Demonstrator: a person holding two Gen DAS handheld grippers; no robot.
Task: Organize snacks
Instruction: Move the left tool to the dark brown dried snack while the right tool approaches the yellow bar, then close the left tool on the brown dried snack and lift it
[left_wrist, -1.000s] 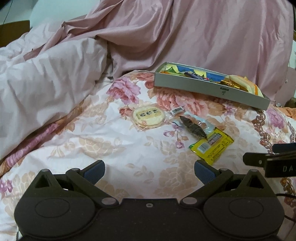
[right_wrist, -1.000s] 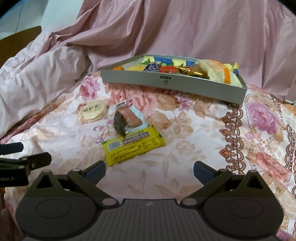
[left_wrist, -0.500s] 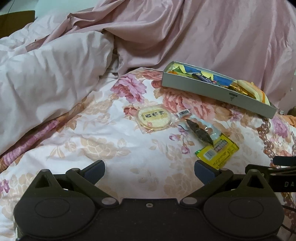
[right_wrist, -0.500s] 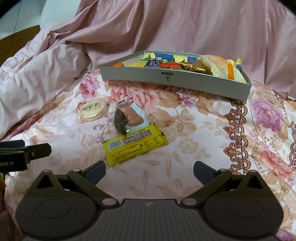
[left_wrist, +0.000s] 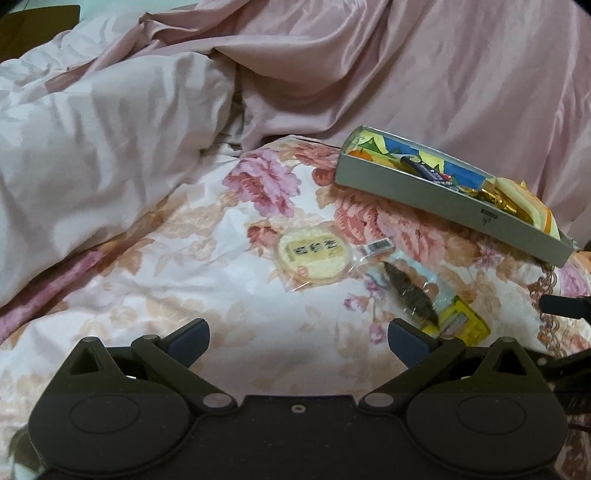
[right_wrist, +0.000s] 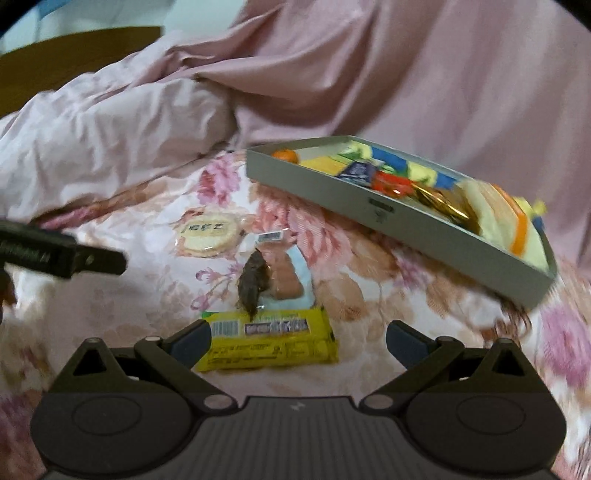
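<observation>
Hiding a corner of the yellow packet (right_wrist: 269, 345), the right tongs (right_wrist: 297, 338) gape empty, like the left tongs (left_wrist: 297, 336).

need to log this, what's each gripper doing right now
left gripper: open, holding nothing
right gripper: open, holding nothing, yellow packet just ahead

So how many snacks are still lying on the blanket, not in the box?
3. The round cracker lies farthest left, the clear packet with brown pieces is beside it, and the yellow bar sits nearest the right tool. Folds might hide more.
</observation>
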